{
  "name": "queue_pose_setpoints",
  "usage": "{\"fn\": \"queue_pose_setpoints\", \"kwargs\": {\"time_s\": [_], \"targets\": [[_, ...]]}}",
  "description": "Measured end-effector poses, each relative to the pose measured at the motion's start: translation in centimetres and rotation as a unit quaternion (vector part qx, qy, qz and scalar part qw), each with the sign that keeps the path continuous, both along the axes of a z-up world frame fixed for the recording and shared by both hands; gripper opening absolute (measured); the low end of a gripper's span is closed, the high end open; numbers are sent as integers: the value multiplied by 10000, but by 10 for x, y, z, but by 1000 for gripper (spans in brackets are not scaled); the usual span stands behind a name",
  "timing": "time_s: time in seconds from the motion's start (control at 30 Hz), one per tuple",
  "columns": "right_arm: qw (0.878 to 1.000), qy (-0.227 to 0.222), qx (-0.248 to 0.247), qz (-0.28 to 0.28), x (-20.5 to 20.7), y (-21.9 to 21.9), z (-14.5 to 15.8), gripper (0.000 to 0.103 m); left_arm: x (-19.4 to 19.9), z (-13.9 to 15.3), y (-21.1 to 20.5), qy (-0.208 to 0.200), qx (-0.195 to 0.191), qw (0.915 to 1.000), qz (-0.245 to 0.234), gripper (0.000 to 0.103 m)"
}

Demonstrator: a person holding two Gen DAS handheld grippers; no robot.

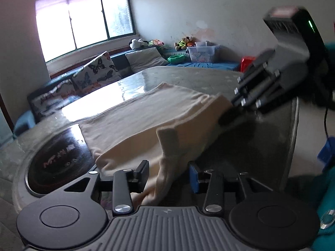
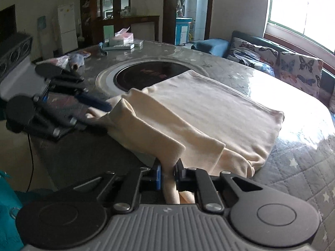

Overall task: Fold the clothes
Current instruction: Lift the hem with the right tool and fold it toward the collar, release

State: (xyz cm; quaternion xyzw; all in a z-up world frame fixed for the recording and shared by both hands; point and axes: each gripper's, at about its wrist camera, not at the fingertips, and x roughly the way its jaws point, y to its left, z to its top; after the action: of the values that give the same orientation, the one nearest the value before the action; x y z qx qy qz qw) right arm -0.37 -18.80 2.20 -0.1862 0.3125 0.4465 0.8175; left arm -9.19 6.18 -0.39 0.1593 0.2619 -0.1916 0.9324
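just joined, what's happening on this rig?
A person with a handheld gripper in each hand is folding a cream garment on the table. The right gripper is shut on one near corner. The left gripper has cloth between its fingers at the other corner, but its jaws look open. The near edge is lifted; the rest lies flat, partly over the round black cooktop.

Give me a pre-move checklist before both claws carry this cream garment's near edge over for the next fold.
1. Right claw shut on the cream garment: ok, cloth is pinched between its fingers.
2. Left claw gripping the garment: not ok, jaws stand apart with cloth loose between them.
3. Far part of the garment flat on the table: ok.
4. Near edge lifted evenly: not ok, it sags between the claws.
5. Garment off the round black hob: not ok, one corner overlaps it.
6. Hob off: cannot tell.
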Motion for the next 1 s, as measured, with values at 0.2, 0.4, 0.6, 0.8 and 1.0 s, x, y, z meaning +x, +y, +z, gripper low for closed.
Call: {"fn": "queue_pose_setpoints", "kwargs": {"time_s": [0.2,0.4,0.6,0.8,1.0], "targets": [[9998,-106,129,-112,1,3,7,10,-3,-15,-2,-111,548,9984,-14,23],[9987,-278,357,-228,-2,1,13,9,-11,-6,3,-256,363,9990,18,6],[9970,-466,596,-147,-15,-8,29,8,-32,11,3,-401,207,9990,0,6],[9967,-493,647,69,-45,-26,46,8,-70,31,-3,-425,97,9989,-188,6],[9965,-483,622,284,-77,-42,67,8,-102,48,-10,-417,-102,9984,-366,6]]}}
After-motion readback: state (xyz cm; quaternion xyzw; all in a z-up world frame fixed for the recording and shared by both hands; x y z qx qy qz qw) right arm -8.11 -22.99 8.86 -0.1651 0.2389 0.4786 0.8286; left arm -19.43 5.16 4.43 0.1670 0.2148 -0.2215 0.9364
